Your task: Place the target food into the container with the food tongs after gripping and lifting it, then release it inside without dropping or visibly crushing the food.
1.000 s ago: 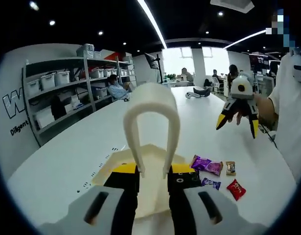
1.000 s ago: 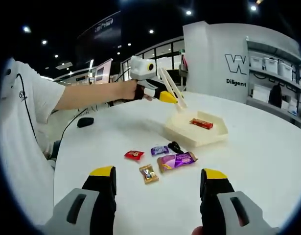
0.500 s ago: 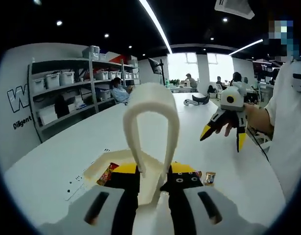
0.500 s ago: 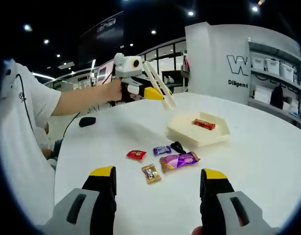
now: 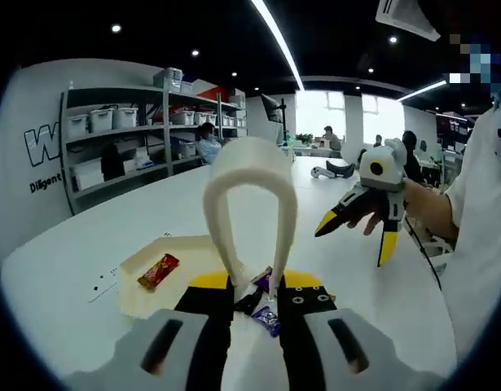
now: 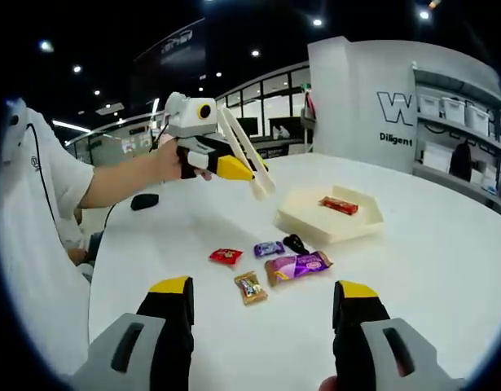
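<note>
Holding cream food tongs point(image 5: 250, 204) between closed jaws, left gripper point(image 5: 254, 297) hovers above white table point(image 5: 87, 244). Left of its fingers, tray-like container point(image 5: 152, 281) with red bar point(image 5: 158, 270); below the tong tips, purple sweet point(image 5: 268, 319). Right gripper point(image 6: 262, 305) wide apart, holding nothing. Ahead of its fingers, from left: red candy point(image 6: 226, 257), gold candy point(image 6: 250, 287), purple packet point(image 6: 296, 265), all with free table around. Shelves point(image 5: 136, 142) seen at the wall.

Bright ceiling strip lights point(image 5: 276, 45); sharp centre (fisheye-bent edges).
</note>
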`<state>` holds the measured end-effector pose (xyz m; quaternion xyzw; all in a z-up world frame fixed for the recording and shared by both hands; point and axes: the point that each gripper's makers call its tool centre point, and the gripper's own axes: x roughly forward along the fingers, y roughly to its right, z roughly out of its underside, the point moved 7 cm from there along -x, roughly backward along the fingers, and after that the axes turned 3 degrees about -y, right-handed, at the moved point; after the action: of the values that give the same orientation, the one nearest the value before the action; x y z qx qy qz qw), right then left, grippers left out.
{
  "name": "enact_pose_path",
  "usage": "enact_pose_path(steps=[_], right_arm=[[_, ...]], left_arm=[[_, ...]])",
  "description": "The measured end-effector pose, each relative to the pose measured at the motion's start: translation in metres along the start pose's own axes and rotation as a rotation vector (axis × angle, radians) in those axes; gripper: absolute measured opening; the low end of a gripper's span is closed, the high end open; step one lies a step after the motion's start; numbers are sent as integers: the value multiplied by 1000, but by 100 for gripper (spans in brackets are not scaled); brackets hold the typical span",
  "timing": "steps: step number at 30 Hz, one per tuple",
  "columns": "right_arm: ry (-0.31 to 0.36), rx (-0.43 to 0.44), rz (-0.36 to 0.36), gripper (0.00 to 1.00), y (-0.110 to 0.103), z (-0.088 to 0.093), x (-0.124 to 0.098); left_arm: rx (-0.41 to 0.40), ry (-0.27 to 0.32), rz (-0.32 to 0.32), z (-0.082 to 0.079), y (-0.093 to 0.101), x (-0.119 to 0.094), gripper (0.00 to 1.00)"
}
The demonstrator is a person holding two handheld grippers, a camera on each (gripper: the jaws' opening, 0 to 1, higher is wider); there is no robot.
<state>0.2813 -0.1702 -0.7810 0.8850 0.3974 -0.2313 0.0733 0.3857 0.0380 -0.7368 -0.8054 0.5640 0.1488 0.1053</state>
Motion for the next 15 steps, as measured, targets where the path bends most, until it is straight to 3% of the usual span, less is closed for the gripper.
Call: enact_pose_path(steps=[10, 12, 15], right_arm=[[-8, 1, -3, 67, 1, 3, 3], [-7, 3, -4, 67, 1, 3, 3], [-10, 4, -5, 67, 2, 4, 4]], left_arm=[[-85, -49, -44, 24, 18, 18, 20], [-132, -30, -25, 27, 23, 21, 20], [-139, -34, -41, 30, 27, 25, 20]])
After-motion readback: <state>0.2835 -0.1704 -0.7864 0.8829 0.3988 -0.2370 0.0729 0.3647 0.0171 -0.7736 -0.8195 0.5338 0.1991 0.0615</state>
